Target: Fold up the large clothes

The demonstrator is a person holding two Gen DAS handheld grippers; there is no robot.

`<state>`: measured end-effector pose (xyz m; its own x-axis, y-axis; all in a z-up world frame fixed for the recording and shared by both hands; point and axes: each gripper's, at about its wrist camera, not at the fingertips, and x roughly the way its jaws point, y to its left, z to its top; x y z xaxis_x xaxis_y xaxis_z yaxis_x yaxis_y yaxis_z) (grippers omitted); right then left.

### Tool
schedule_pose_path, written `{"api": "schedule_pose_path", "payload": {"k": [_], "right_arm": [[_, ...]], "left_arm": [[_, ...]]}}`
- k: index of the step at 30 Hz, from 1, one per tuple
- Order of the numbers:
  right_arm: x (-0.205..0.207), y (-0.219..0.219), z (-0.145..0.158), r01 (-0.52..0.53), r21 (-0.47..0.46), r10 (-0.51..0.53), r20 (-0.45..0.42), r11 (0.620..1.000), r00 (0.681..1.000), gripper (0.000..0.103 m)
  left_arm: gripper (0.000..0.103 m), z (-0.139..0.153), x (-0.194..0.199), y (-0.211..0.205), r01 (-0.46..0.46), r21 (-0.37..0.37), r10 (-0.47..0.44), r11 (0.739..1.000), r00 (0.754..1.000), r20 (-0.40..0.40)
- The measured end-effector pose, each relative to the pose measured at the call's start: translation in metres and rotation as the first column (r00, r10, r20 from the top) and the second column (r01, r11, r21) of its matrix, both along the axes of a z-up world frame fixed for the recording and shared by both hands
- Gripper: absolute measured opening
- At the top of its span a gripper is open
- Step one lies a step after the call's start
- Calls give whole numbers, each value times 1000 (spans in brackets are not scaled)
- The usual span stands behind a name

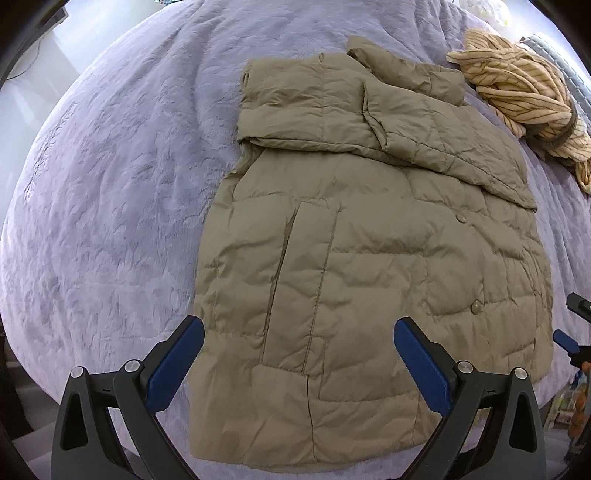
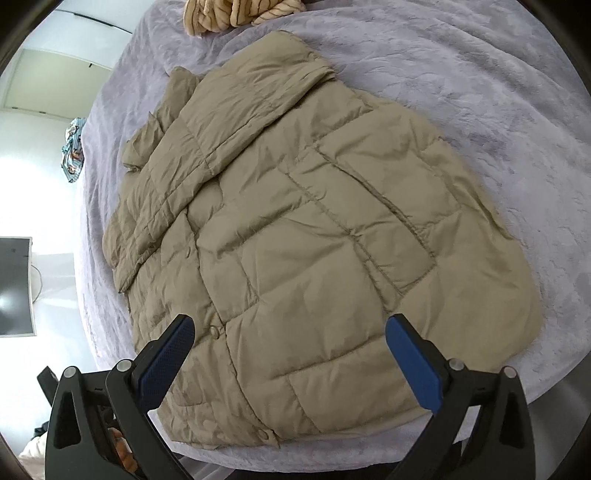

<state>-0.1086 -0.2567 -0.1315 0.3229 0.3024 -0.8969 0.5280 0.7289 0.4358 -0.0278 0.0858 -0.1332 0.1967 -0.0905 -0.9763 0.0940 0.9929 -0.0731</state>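
A khaki quilted puffer jacket (image 1: 369, 258) lies flat, front up, on a lavender bed cover (image 1: 110, 184), with both sleeves folded across the chest. It also shows in the right wrist view (image 2: 314, 240). My left gripper (image 1: 299, 332) is open and empty, hovering above the jacket's hem near the pocket. My right gripper (image 2: 290, 332) is open and empty above the hem by the button placket. The right gripper's tip shows at the right edge of the left wrist view (image 1: 572, 325).
A crumpled tan striped garment (image 1: 524, 99) lies beyond the jacket near the collar end; it also shows in the right wrist view (image 2: 236, 14). A patterned blue cloth (image 2: 74, 147) hangs at the bed's far side. A dark monitor (image 2: 14, 288) stands against the wall.
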Motion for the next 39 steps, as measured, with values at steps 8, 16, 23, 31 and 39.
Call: {"api": "schedule_pose_path", "payload": {"k": [8, 16, 23, 31, 39], "right_arm": [[-23, -24, -23, 85, 80, -80, -69, 993, 994, 103], [-66, -46, -39, 152, 175, -134, -110, 973, 985, 103], [-105, -56, -60, 246, 248, -205, -179, 937, 962, 103], [-113, -51, -86, 287, 338, -219, -225, 897, 949, 102], [-101, -52, -100, 315, 384, -238, -234, 868, 943, 102]], "left_arm": [[103, -12, -18, 28, -12, -9, 12, 1000, 998, -54], [103, -28, -47, 76, -66, -101, 50, 993, 987, -155], [103, -56, -82, 96, -192, -269, 101, 944, 943, -316], [103, -83, -100, 84, -251, -376, 79, 892, 905, -419], [103, -100, -107, 64, -298, -433, 79, 850, 887, -455]]}}
